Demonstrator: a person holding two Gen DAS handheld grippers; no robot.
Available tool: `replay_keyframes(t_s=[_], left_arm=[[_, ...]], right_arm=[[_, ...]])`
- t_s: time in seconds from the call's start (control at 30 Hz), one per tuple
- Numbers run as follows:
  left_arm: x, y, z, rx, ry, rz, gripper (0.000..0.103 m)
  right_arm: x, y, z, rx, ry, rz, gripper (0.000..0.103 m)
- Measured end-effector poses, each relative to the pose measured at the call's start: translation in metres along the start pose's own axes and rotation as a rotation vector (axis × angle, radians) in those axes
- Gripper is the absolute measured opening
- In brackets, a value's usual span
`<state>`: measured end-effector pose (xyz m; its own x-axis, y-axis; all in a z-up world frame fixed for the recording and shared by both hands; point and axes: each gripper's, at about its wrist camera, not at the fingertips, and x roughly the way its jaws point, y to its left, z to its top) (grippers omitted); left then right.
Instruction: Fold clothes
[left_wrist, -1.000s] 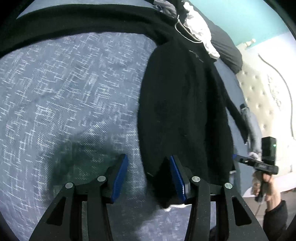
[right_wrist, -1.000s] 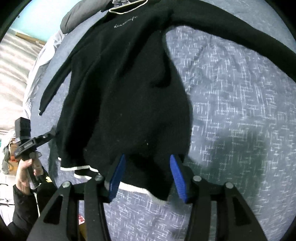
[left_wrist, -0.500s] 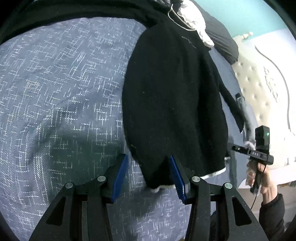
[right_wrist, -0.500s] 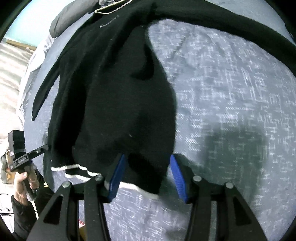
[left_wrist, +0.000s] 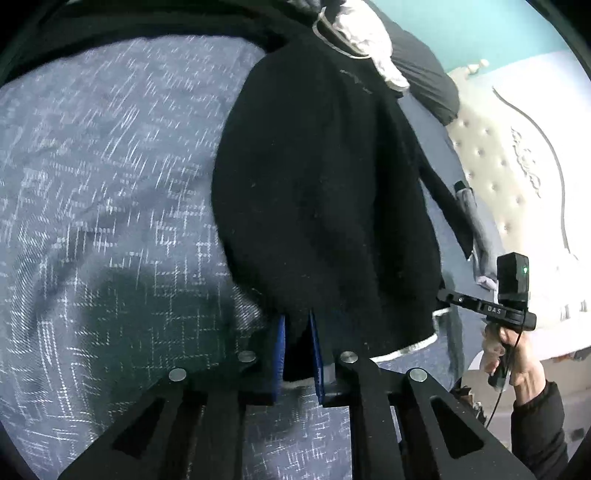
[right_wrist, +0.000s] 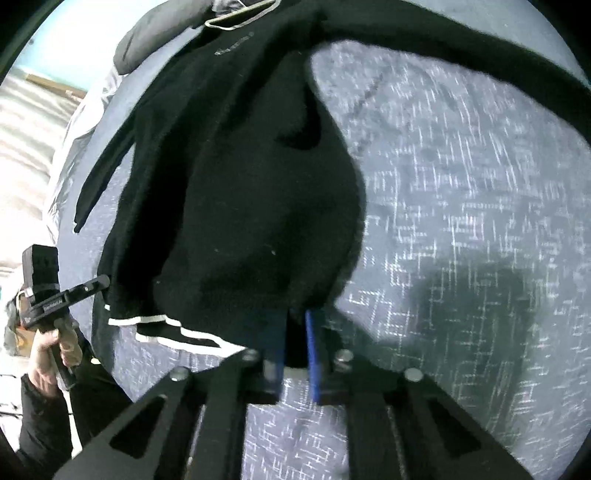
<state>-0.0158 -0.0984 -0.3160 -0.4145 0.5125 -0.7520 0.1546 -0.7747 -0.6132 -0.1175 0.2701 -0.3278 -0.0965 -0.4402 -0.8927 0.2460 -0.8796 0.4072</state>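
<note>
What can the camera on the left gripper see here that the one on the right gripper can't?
Only the left wrist view shows the cream tufted headboard and the right gripper from outside. Only the right wrist view shows the left gripper from outside, and the doubled white stripe along the sweater's hem. Both show the black sweater on the blue patterned bedspread, with each camera's own gripper shut on the hem.

I see my left tool (left_wrist: 297, 347) and right tool (right_wrist: 295, 347) both pinched nearly closed on black fabric, each held in a sleeved hand.
</note>
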Motion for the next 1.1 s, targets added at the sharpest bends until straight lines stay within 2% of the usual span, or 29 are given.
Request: replay_keyframes(t_s=[0.1, 0.27, 0.3, 0.4, 0.63, 0.77, 0.87, 1.1], left_arm=[[-0.021, -0.005, 0.008, 0.022, -0.038, -0.007, 0.009], [-0.073, -0.007, 0.018, 0.063, -0.104, 0.026, 0.008], [-0.082, -0.007, 0.021, 0.067, -0.115, 0.035, 0.004], [-0.102, -0.006, 0.014, 0.096, -0.128, 0.051, 0.004], [-0.091, 0.005, -0.003, 0.091, -0.068, 0.083, 0.004], [-0.082, 0.011, -0.015, 0.080, -0.038, 0.103, 0.004], [-0.082, 0.012, -0.018, 0.083, -0.033, 0.117, 0.004], [-0.071, 0.016, -0.013, 0.052, 0.011, 0.112, 0.008]], right_arm=[[-0.020, 0.006, -0.002, -0.029, -0.043, 0.002, 0.005], [-0.057, 0.004, -0.009, -0.067, -0.115, 0.009, 0.005], [-0.068, 0.002, -0.011, -0.071, -0.128, 0.013, 0.005], [-0.086, 0.004, -0.020, -0.082, -0.149, 0.018, 0.005], [-0.069, -0.011, -0.050, -0.072, -0.065, -0.023, 0.005], [-0.051, -0.018, -0.058, -0.077, -0.022, -0.056, 0.005], [-0.049, -0.018, -0.062, -0.078, -0.001, -0.049, 0.004], [-0.054, -0.024, -0.058, -0.041, -0.018, -0.022, 0.006]])
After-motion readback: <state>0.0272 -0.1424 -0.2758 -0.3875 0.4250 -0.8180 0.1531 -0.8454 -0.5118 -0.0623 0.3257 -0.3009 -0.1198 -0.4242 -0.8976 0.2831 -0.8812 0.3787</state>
